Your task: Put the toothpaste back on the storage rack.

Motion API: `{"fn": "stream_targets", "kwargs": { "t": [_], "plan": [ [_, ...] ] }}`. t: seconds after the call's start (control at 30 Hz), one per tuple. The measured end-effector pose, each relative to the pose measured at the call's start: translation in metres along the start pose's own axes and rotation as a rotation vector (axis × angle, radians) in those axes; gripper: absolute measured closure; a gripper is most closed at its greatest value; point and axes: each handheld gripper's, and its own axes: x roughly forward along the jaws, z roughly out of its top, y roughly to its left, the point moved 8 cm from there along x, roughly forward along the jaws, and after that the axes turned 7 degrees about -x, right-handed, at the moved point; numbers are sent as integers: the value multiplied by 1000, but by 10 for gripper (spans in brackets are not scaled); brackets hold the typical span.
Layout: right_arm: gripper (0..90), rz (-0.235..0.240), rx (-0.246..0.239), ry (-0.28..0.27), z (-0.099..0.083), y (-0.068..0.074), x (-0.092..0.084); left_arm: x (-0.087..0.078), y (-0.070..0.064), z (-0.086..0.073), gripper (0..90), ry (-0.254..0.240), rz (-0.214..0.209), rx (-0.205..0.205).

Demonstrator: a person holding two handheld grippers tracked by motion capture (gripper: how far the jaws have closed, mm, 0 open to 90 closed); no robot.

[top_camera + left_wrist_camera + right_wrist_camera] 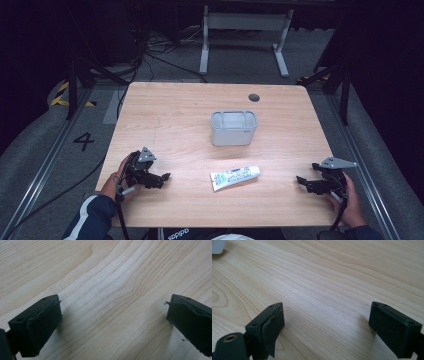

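Note:
A white toothpaste tube [235, 177] with blue and green print lies flat near the table's front middle, its cap end at the right. Behind it stands a grey rectangular holder [233, 128] with two compartments, and I see nothing in them. My left gripper [161, 178] rests at the front left, held by a hand, its jaws pointing right toward the tube. My right gripper [303, 182] rests at the front right, jaws pointing left. In the left gripper view my left gripper [113, 317] stands open over bare wood. In the right gripper view my right gripper [327, 320] is open too.
The light wooden table [175, 110] has a round dark cable hole [254, 97] near its far edge. A white corner [217, 246] shows at the top left of the right gripper view. Beyond the table are cables and a white desk frame [245, 30] on grey floor.

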Motion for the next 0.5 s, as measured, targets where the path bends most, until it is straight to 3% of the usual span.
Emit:
{"fn": "stream_targets", "kwargs": {
  "t": [0.27, 0.37, 0.5],
  "plan": [
    [53, -23, 22, 20, 0, -3, 2, -3, 0, -4, 1, -5, 0, -4],
    [44, -25, 28, 27, -1, -4, 3, -8, 1, -9, 1, 0, -13, 21],
    [44, -24, 30, 27, -1, -3, 2, -9, 1, -10, 1, 2, -16, 21]
  ]
}}
